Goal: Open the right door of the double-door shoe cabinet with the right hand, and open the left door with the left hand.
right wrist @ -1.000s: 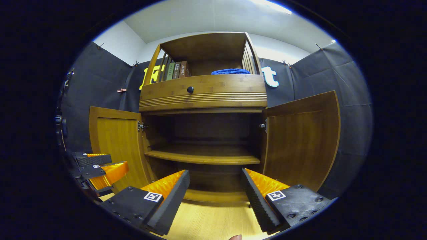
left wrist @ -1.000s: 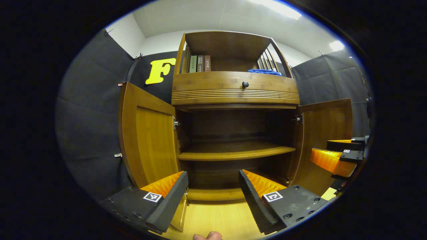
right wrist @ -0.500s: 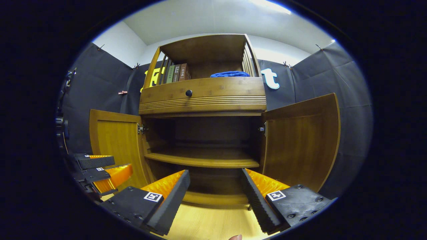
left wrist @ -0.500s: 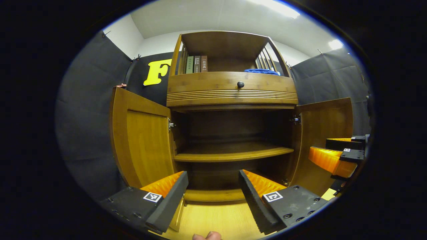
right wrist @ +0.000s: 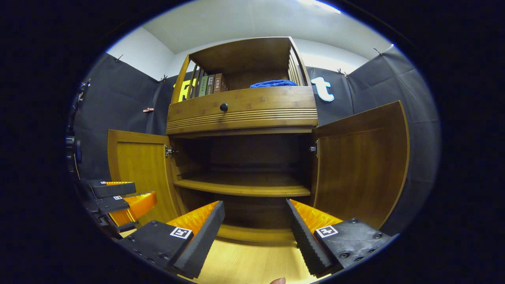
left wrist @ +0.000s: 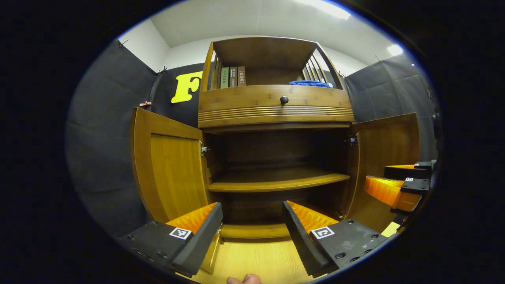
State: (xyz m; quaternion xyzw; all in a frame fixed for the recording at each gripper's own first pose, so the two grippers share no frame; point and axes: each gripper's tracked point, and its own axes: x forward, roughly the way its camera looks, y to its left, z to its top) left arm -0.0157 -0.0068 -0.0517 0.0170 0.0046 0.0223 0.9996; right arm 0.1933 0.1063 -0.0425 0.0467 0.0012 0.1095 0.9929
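With both doors swung wide, left gripper level, spread; right gripper alike.

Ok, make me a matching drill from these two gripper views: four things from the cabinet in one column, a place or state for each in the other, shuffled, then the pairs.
Things:
1. left door
2. blue cloth
3. books
4. drawer knob

Places or states:
A. standing at the left of the top shelf
B. swung open
C. lying at the right of the top shelf
D. black, on the drawer front

Pairs: 1-B, 2-C, 3-A, 4-D
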